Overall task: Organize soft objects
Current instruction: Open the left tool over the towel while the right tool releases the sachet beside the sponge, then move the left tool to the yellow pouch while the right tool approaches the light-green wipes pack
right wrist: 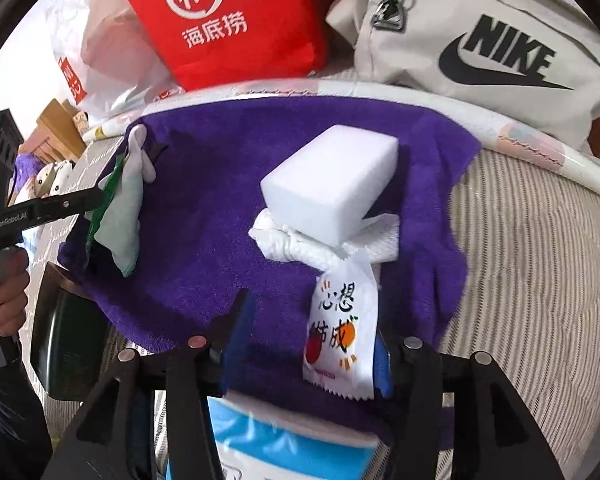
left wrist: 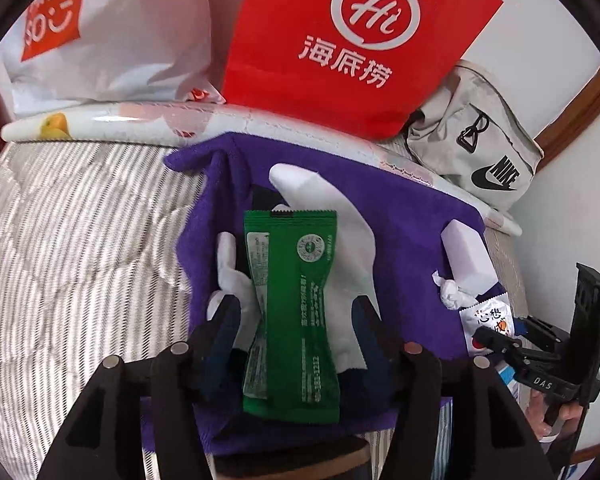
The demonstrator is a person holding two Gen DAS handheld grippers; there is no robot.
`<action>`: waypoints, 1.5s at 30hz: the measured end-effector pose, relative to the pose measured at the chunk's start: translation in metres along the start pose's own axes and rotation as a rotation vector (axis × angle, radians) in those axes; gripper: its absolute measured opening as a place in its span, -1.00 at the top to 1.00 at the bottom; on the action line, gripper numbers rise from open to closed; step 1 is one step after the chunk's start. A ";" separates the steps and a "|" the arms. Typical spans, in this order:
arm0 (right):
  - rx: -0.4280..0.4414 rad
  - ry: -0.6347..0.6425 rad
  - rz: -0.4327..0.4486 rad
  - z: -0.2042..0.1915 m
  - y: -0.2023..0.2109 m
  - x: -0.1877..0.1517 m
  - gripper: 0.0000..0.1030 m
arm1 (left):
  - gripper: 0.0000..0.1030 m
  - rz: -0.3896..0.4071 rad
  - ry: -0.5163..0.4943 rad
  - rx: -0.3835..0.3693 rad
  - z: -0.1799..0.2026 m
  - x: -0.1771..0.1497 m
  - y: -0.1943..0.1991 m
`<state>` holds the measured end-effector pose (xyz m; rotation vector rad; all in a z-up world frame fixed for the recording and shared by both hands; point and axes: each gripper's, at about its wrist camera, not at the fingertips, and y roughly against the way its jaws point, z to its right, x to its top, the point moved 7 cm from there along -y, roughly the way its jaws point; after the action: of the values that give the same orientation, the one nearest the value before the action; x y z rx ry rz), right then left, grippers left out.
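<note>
A purple towel point(left wrist: 400, 216) lies spread on the striped bed; it also shows in the right wrist view point(right wrist: 204, 184). A green packet point(left wrist: 292, 312) lies on a white glove point(left wrist: 332, 216) on the towel, between the open fingers of my left gripper point(left wrist: 296, 320). In the right wrist view, a white sponge block point(right wrist: 332, 176) rests on a crumpled tissue point(right wrist: 296, 244), with a white printed sachet point(right wrist: 340, 328) in front. My right gripper point(right wrist: 316, 332) is open, its fingers either side of the sachet. The left gripper point(right wrist: 64, 204) shows at left beside the glove point(right wrist: 128, 208).
A red paper bag point(left wrist: 352, 40), a white plastic bag point(left wrist: 112, 28) and a grey Nike bag point(left wrist: 476, 148) stand at the back. A rolled mat point(left wrist: 140, 124) lies behind the towel. A blue-and-white pack point(right wrist: 284, 440) sits under the right gripper. The striped bedcover point(left wrist: 80, 240) extends left.
</note>
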<state>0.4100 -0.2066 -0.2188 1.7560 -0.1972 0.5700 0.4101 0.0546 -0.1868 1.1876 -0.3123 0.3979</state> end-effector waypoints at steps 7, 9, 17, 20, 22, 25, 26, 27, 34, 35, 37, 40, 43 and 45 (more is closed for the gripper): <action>-0.015 -0.044 0.070 0.010 0.029 0.001 -0.02 | -0.18 0.028 -0.004 0.026 -0.002 -0.008 0.026; -0.033 -0.048 0.095 0.011 0.042 -0.001 -0.02 | -0.18 0.034 0.004 0.008 -0.001 -0.012 0.036; -0.032 -0.069 0.181 0.005 0.089 -0.031 -0.02 | -0.18 0.076 -0.027 0.009 0.011 -0.036 0.074; -0.021 -0.073 0.195 -0.002 0.100 -0.045 -0.02 | -0.18 0.093 -0.051 0.027 0.018 -0.047 0.086; -0.007 -0.073 0.201 -0.009 0.107 -0.056 -0.02 | -0.18 0.103 -0.073 0.054 0.024 -0.056 0.095; 0.000 -0.058 0.212 -0.019 0.117 -0.074 -0.02 | -0.18 0.106 -0.106 0.075 0.034 -0.073 0.103; 0.000 -0.056 0.217 -0.020 0.119 -0.077 -0.02 | -0.18 0.106 -0.115 0.077 0.037 -0.078 0.106; 0.003 -0.058 0.223 -0.023 0.123 -0.083 -0.02 | -0.18 0.108 -0.128 0.081 0.042 -0.085 0.109; 0.060 -0.058 0.254 -0.047 0.142 -0.114 -0.02 | -0.18 0.122 -0.165 0.105 0.051 -0.123 0.127; 0.066 -0.051 0.254 -0.053 0.142 -0.119 -0.02 | -0.18 0.125 -0.164 0.110 0.049 -0.128 0.130; 0.081 -0.032 0.252 -0.064 0.142 -0.129 -0.02 | -0.18 0.133 -0.156 0.116 0.045 -0.140 0.135; 0.099 0.015 0.244 -0.086 0.138 -0.146 -0.02 | -0.18 0.133 -0.124 0.116 0.034 -0.155 0.140; 0.117 0.079 0.236 -0.112 0.130 -0.162 -0.02 | -0.18 0.135 -0.102 0.103 0.023 -0.169 0.144; 0.121 0.122 0.225 -0.127 0.123 -0.169 -0.02 | -0.18 0.136 -0.091 0.103 0.017 -0.177 0.144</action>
<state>0.1773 -0.1469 -0.1722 1.8211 -0.2820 0.8657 0.1861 0.0606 -0.1385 1.2920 -0.4573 0.4837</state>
